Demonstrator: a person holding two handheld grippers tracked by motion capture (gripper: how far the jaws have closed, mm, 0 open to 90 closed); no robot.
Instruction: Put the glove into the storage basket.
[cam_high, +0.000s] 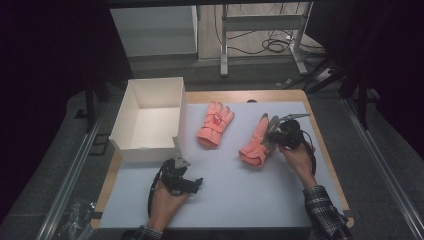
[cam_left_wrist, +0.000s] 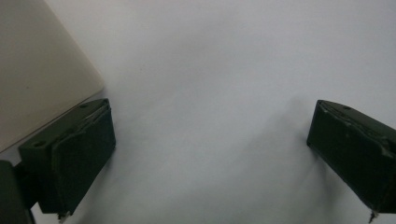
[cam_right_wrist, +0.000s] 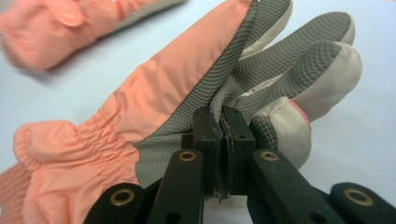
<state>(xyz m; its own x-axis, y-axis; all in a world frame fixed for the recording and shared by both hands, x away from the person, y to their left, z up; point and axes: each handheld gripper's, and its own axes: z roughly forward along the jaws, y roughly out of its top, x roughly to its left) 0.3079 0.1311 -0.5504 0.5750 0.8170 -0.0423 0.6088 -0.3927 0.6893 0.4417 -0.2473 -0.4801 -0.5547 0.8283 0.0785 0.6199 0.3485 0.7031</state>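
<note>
Right gripper (cam_right_wrist: 223, 140): jaws pinched tight on grey textured palm of nearer orange padded glove (cam_right_wrist: 187, 93), right of table centre | Left gripper (cam_left_wrist: 210, 154): jaws spread wide, holding nothing, just beside near corner of white open-topped box (cam_high: 150, 120)

Left gripper (cam_high: 181, 161) low near the table's front, jaws spread wide; right gripper (cam_right_wrist: 223, 122) farther forward, jaws pinched together on grey palm fabric.

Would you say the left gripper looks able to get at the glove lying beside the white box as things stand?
Probably yes: the left gripper is open and empty, and only bare table lies between it and that glove. The white box stands off to the side, and the right gripper is busy with the other glove.
</note>
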